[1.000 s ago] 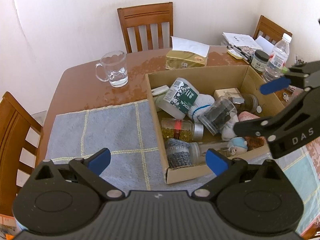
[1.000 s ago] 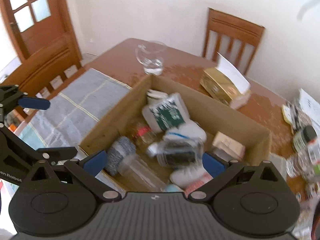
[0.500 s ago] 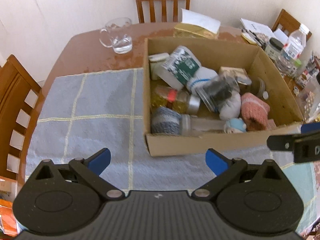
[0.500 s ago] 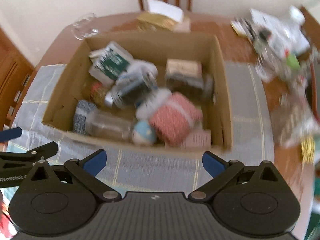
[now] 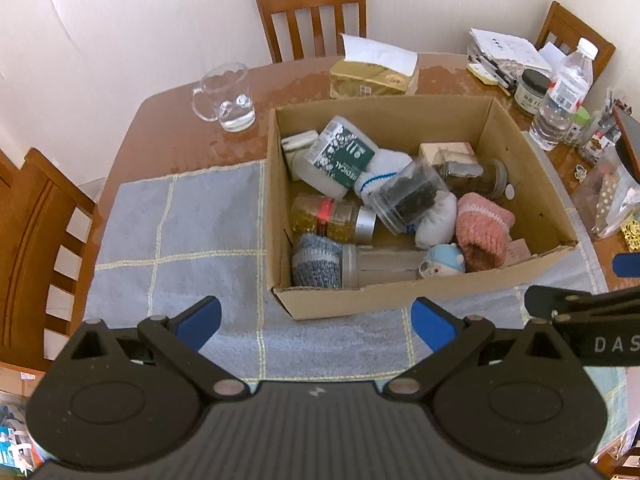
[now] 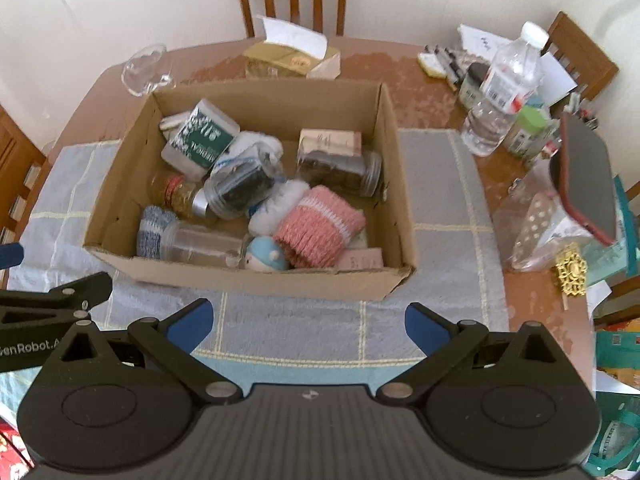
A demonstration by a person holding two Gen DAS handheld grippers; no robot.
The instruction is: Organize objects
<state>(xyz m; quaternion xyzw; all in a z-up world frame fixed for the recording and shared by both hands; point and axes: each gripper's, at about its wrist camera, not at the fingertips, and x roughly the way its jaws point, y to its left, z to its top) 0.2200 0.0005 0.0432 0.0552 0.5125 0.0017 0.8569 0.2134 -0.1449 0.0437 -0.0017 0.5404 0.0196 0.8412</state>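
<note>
Both your grippers had pulled back from the cardboard box (image 5: pixel 400 300); left gripper (image 5: pixel 316 320) and right gripper (image 6: pixel 306 322) hovered released above the cloth (image 5: pixel 192 216), water bottle (image 6: pixel 500 92) nearby.

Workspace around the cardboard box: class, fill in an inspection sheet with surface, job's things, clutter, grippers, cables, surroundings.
Surface: wooden table with a grey checked cloth under the box.
Job's things: open cardboard box holding jars, a pink knitted item, a grey sock, a blue figurine.
Clutter: glass mug, tissue box, water bottle, papers.
Grippers: left gripper and right gripper open, empty, short of the box.
Cables: nothing seen.
Surroundings: wooden chairs, white walls.
</note>
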